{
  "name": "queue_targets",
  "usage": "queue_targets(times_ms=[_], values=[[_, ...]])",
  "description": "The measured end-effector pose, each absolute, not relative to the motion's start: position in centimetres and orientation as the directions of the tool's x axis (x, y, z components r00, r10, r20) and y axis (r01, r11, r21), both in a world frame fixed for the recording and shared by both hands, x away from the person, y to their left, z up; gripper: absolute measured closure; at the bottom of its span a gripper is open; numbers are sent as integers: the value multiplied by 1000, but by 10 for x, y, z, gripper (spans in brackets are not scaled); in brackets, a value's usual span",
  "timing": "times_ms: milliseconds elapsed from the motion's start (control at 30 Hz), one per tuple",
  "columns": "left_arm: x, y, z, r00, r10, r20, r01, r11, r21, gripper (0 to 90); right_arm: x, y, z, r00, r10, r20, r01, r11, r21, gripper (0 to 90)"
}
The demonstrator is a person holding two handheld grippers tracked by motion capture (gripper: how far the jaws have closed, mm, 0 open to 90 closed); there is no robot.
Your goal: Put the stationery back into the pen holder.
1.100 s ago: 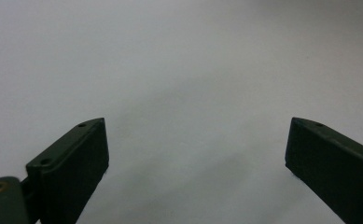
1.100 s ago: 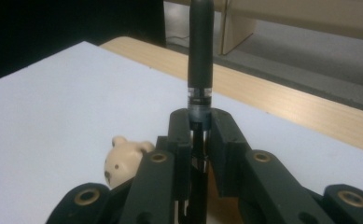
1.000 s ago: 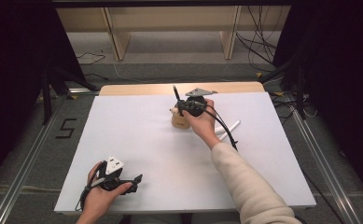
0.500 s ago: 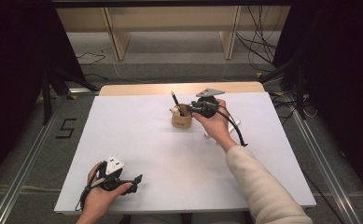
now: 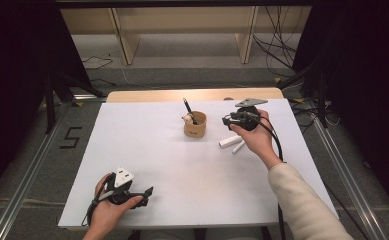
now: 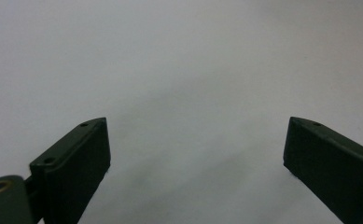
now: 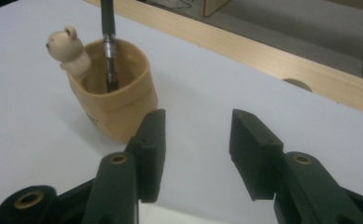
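white paper covers the table [image 5: 172, 150], and i go over it from the left side to the right side.

at the near left corner, the left gripper [image 5: 147, 190] lies low over the sheet in the person's left hand [image 5: 107, 210]. its jaws stand wide apart and nothing is between them; in the left gripper view they frame bare white surface. the grey three-cornered plate on top of it faces up.

near the middle of the far half stands the tan cup [image 5: 195, 125]. it is upright. a small bear figure [image 5: 186, 119] sits on its rim at the left side, and a black pen [image 5: 188, 110] stands inside the cup, leaning a little to the far left. in the right gripper view the cup [image 7: 118, 100] is just beyond the left jaw, with the bear [image 7: 69, 51] hanging on the rim and the pen [image 7: 108, 32] rising out of it.

to the right of the cup, two white sticks [image 5: 232, 143] lie on the sheet, close to each other, near the right hand [image 5: 257, 140].

the right gripper [image 5: 227, 120] is just beside the cup on its right, apart from it, and points toward it. its jaws have just been opening; they are released now, with a clear gap and nothing between them. the cable runs from it along the sleeve [image 5: 302, 205] to the near edge.

behind the sheet, a strip of bare wood [image 5: 147, 95] of the table is visible.
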State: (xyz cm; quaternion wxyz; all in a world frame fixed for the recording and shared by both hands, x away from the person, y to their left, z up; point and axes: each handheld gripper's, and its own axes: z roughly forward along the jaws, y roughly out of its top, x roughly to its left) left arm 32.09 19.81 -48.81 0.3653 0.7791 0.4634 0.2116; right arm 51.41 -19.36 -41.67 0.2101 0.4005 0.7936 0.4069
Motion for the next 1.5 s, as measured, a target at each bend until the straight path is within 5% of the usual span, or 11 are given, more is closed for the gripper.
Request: queue_targets(times_ms=[633, 1000, 1500], values=[[321, 196, -488, 483, 876, -16, 566, -298, 768, 116, 511, -230, -438, -477, 879, 7, 579, 308, 755, 647], [323, 183, -487, 527, 849, -37, 541, -301, 785, 154, 498, -240, -447, -490, 871, 42, 570, 283, 772, 584], [361, 112, -480, 651, 759, -19, 450, -366, 814, 237, 446, -263, -456, -534, 843, 67, 549, 286, 785, 493]])
